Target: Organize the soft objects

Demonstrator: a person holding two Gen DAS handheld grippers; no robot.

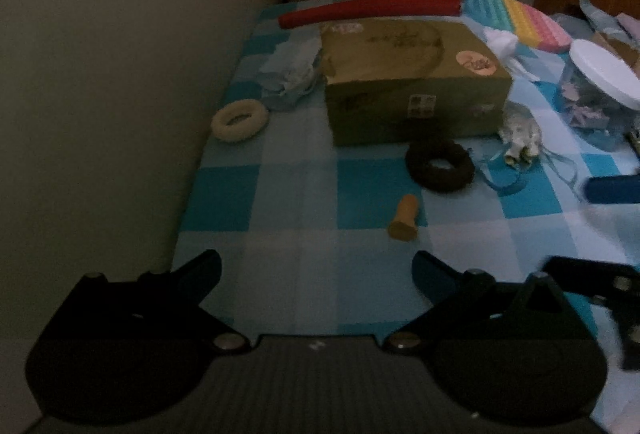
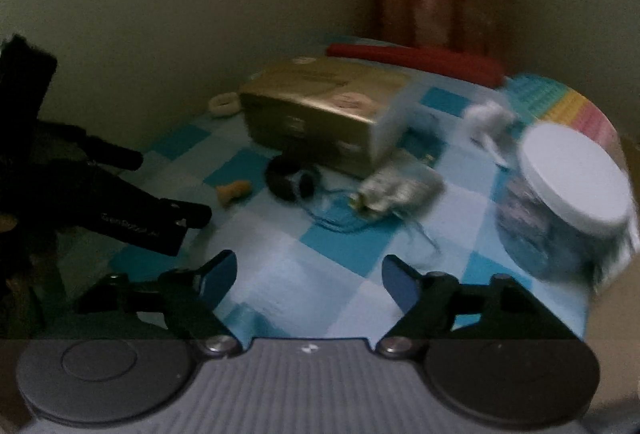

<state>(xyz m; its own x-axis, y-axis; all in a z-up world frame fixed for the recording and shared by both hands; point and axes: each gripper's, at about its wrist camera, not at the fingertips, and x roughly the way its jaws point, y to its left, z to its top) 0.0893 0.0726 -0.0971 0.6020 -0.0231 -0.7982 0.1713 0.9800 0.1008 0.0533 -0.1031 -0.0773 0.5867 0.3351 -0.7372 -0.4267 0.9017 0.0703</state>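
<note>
Soft objects lie scattered on a blue checked tablecloth (image 1: 296, 201). A cream ring (image 1: 239, 120) lies at the far left, a black ring (image 1: 439, 165) in front of a gold box (image 1: 412, 77), and a small tan piece (image 1: 404, 223) nearer me. A crumpled blue cloth (image 1: 289, 73) lies left of the box. A red padded strip (image 1: 372, 7) lies behind it. My left gripper (image 1: 316, 270) is open and empty over the cloth. My right gripper (image 2: 308, 274) is open and empty; the black ring (image 2: 292, 178) and a pale crumpled item (image 2: 394, 189) lie ahead of it.
A clear jar with a white lid (image 2: 568, 177) stands at the right. A rainbow pop-bubble pad (image 1: 520, 19) and a white fluffy item (image 1: 502, 41) lie behind. A wall (image 1: 120, 73) borders the left edge. The left gripper shows in the right wrist view (image 2: 120, 201).
</note>
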